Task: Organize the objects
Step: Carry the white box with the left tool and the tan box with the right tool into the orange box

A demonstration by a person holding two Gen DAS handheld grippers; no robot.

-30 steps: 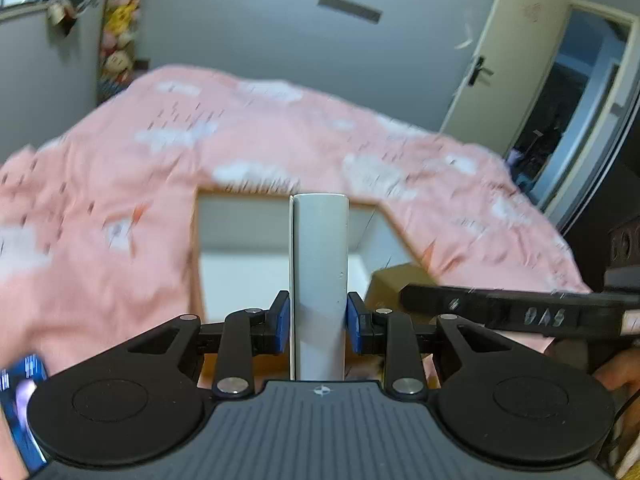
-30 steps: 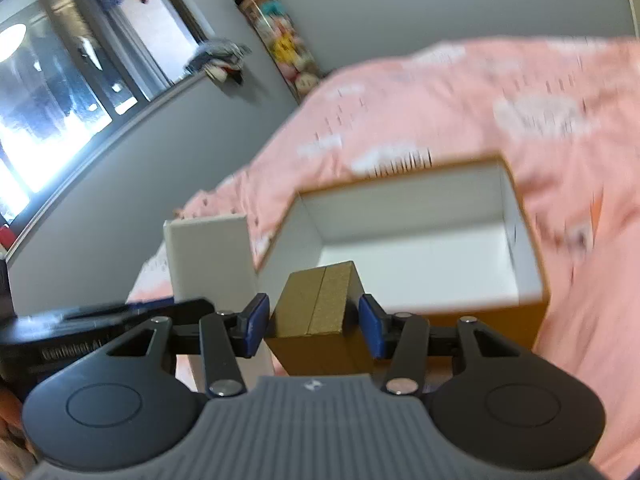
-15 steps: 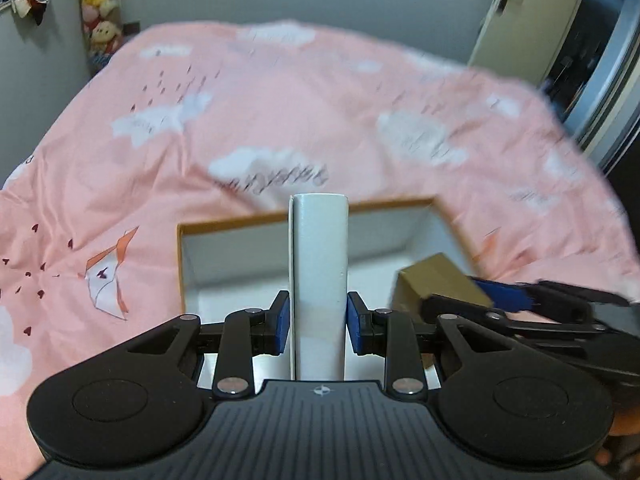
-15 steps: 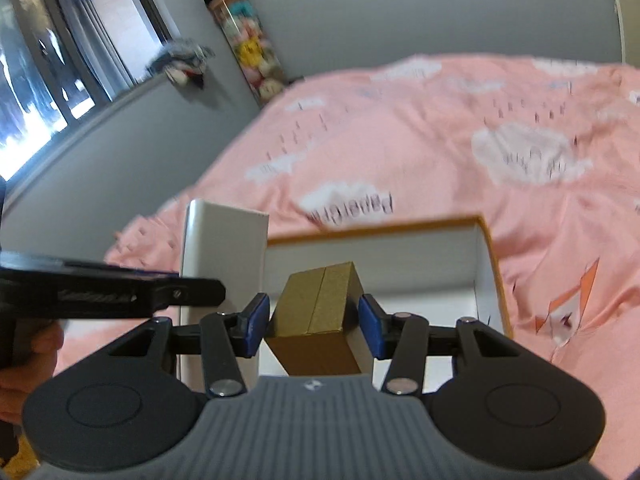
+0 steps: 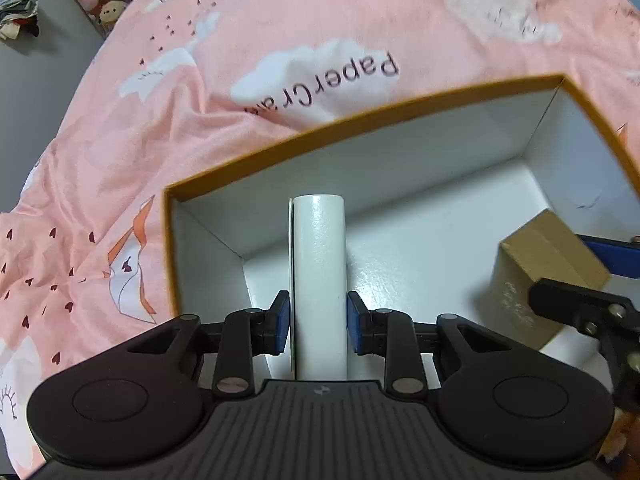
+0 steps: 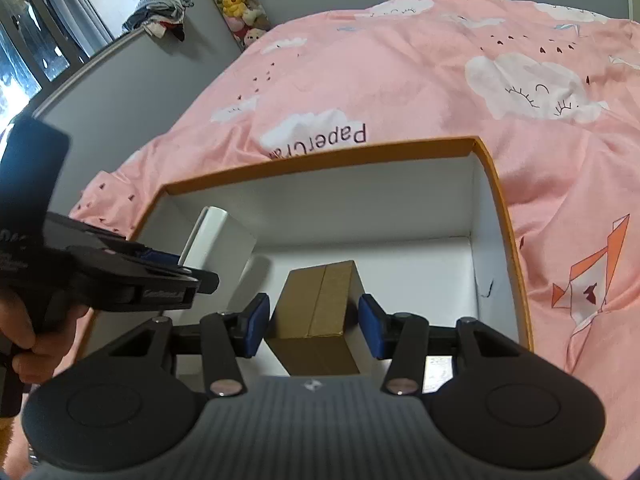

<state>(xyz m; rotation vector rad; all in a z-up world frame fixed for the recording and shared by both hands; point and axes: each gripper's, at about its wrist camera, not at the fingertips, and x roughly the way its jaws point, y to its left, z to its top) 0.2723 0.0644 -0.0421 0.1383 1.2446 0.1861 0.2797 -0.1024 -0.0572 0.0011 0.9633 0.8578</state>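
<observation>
An open orange-rimmed box (image 5: 360,110) with a white inside lies on the pink bed; it also shows in the right wrist view (image 6: 320,160). My left gripper (image 5: 318,322) is shut on a slim white box (image 5: 318,272), held upright inside the left part of the big box; the white box shows in the right wrist view (image 6: 218,240). My right gripper (image 6: 314,326) has its jaws slightly apart around a small brown cardboard box (image 6: 318,304) that sits on the big box's floor. The brown box also shows at the right of the left wrist view (image 5: 540,276).
A pink cloud-print bedspread (image 6: 440,72) surrounds the box. A grey wall with a plush-toy rack (image 6: 236,8) and a window sill with clothes (image 6: 160,16) stand at the far left. My left gripper's body (image 6: 100,276) crosses the right wrist view.
Both grippers have moved forward and down into the big box. The right jaws have opened off the brown box, which now rests on the box floor. The left gripper still holds the white box.
</observation>
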